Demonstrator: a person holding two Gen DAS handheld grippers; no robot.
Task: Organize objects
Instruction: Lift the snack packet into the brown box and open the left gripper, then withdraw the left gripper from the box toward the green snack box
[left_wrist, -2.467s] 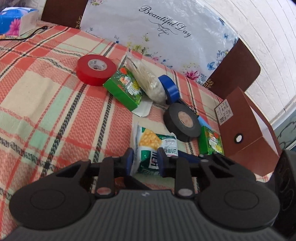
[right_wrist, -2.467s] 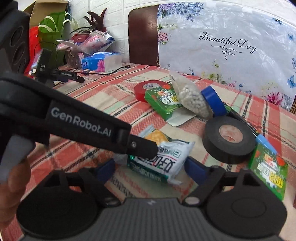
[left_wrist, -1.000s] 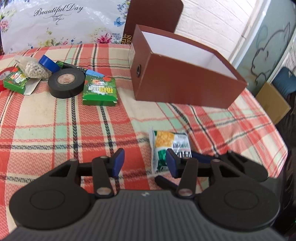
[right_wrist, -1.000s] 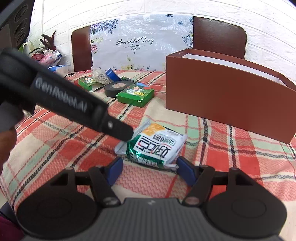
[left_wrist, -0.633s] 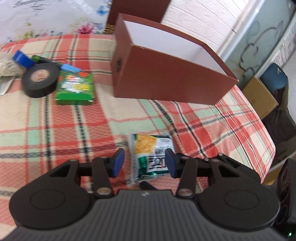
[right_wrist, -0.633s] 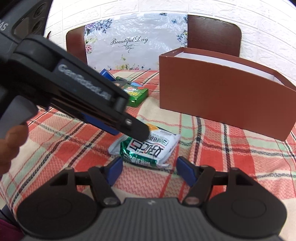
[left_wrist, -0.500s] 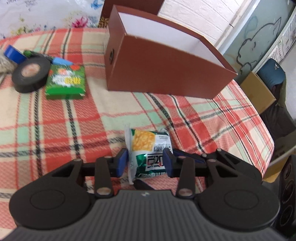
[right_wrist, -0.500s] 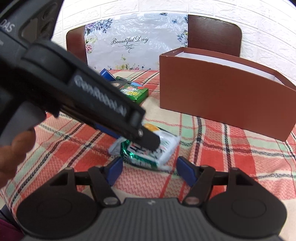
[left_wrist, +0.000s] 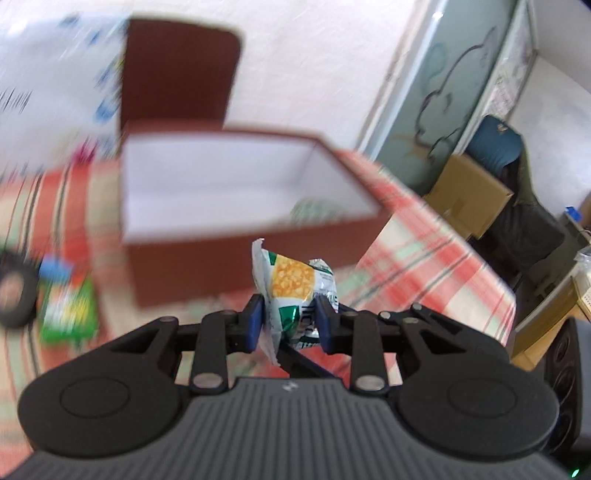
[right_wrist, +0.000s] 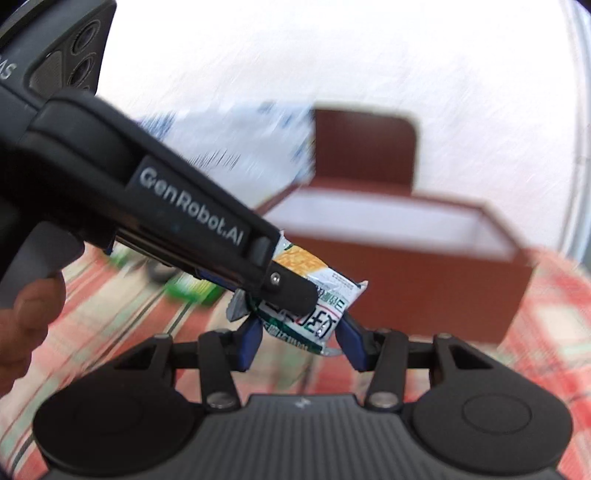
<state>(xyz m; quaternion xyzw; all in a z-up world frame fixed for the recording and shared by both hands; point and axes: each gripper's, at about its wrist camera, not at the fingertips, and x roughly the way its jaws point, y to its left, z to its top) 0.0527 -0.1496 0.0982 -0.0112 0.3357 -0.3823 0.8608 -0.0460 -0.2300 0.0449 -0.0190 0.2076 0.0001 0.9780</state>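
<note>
The left gripper (left_wrist: 288, 321), closed on the snack packet (left_wrist: 295, 291), is just below the brown box (left_wrist: 236, 258); the right gripper (right_wrist: 301, 341) stays half open around it.

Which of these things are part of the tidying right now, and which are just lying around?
In use:
- snack packet, pinched in the left tongs
- brown box
- right tongs, beside the packet

Lying about:
- green carton
- black tape roll
- chair
</note>
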